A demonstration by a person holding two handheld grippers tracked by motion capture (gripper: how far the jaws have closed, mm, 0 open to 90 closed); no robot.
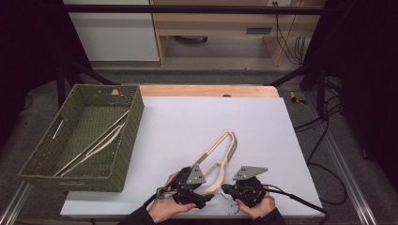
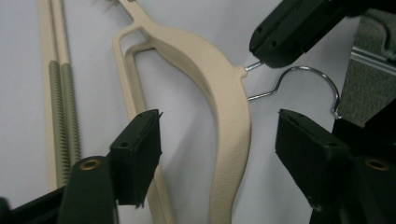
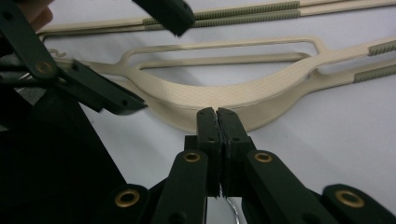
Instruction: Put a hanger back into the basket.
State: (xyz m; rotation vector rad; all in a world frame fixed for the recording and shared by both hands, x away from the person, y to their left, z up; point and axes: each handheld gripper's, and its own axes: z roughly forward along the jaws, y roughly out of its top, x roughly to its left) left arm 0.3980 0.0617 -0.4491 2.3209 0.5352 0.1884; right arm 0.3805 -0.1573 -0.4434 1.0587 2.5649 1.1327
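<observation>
A cream plastic hanger (image 1: 219, 161) with a metal hook (image 2: 306, 77) lies on the white sheet, a second one of the same kind under it. My left gripper (image 2: 217, 149) straddles the hanger's curved shoulder (image 2: 224, 107); both pads stand clear of the plastic, so it is open. In the high view the left gripper (image 1: 208, 193) sits at the hanger's near end, pointing right. My right gripper (image 3: 217, 116) faces it, jaws pressed together on the wire stem of a hook at the hanger's neck (image 2: 254, 65). From above, the right gripper (image 1: 226, 189) points left.
A green woven basket (image 1: 126, 140) stands at the left edge of the table with another cream hanger (image 1: 101, 140) lying in it. The white sheet (image 1: 263, 126) covers a wooden tabletop. Cables (image 1: 300, 201) trail off to the right.
</observation>
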